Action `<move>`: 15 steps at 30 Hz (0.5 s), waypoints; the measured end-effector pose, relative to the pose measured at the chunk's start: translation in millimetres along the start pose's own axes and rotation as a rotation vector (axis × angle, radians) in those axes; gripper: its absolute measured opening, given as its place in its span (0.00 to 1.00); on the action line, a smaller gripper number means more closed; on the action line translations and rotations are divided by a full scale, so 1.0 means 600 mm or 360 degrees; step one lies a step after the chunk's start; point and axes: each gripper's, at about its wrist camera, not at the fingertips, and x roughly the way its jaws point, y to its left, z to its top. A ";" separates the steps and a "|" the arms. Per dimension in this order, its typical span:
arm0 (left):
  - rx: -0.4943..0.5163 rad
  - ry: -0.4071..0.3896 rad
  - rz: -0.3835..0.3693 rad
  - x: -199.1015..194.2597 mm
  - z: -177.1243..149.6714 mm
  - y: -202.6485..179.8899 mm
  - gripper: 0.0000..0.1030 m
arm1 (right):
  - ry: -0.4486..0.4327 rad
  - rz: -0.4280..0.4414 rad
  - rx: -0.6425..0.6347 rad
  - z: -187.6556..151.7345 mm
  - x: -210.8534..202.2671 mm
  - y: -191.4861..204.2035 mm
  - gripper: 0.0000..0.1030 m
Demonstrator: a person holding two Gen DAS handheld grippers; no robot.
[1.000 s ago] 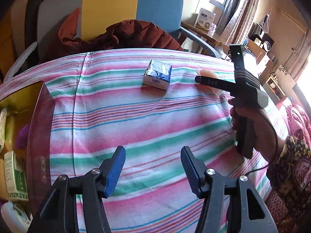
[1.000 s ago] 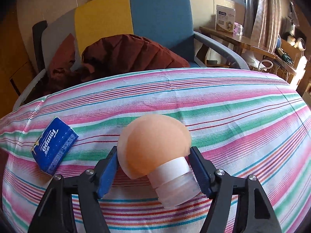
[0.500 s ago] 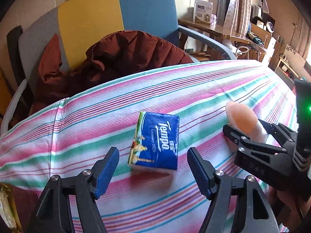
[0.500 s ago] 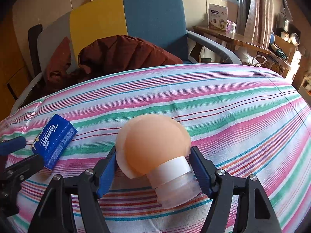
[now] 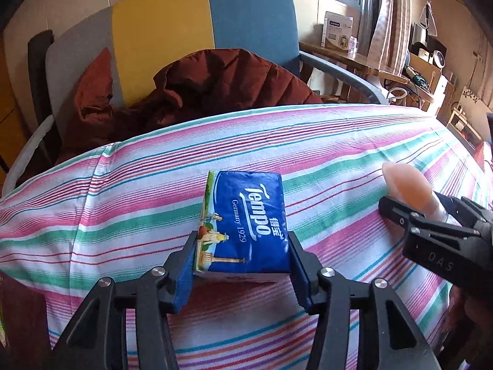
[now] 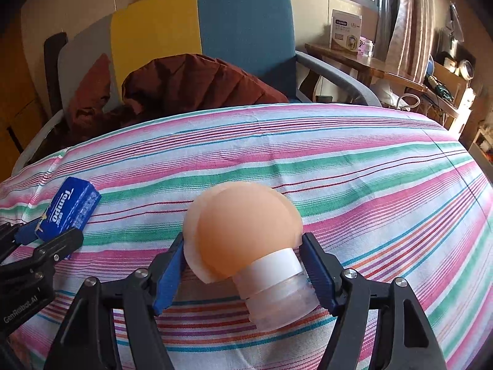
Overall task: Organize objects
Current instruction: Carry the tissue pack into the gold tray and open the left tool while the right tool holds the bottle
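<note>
A blue Tempo tissue pack [image 5: 246, 219] lies on the striped cloth [image 5: 323, 154]. My left gripper [image 5: 242, 269] is shut on its near end, both blue pads against its sides. The pack also shows at the left of the right wrist view [image 6: 69, 212], held by the left gripper [image 6: 46, 237]. My right gripper [image 6: 246, 273] is shut on a mushroom-shaped lamp [image 6: 243, 234] with a peach dome and a clear white base. In the left wrist view the lamp [image 5: 406, 185] and right gripper [image 5: 437, 234] are at the right.
Behind the cloth-covered table stands a chair [image 5: 200, 27] in grey, yellow and blue with a dark red jacket [image 5: 209, 89] on its seat. A wooden side table [image 6: 369, 61] with a white box stands at the back right.
My left gripper moved forward to the tissue pack and closed on it. My right gripper has stayed in place with the lamp.
</note>
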 end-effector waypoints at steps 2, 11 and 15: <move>0.0003 -0.0012 -0.0012 -0.012 -0.013 -0.001 0.52 | -0.0006 0.0002 0.0004 -0.001 -0.002 0.000 0.70; -0.0165 -0.0062 -0.0013 -0.060 -0.063 0.042 0.52 | -0.0116 -0.0026 -0.0049 -0.009 -0.033 0.017 0.67; -0.0154 -0.0094 0.0002 -0.084 -0.085 0.044 0.52 | -0.0162 -0.0037 -0.0133 -0.018 -0.051 0.041 0.67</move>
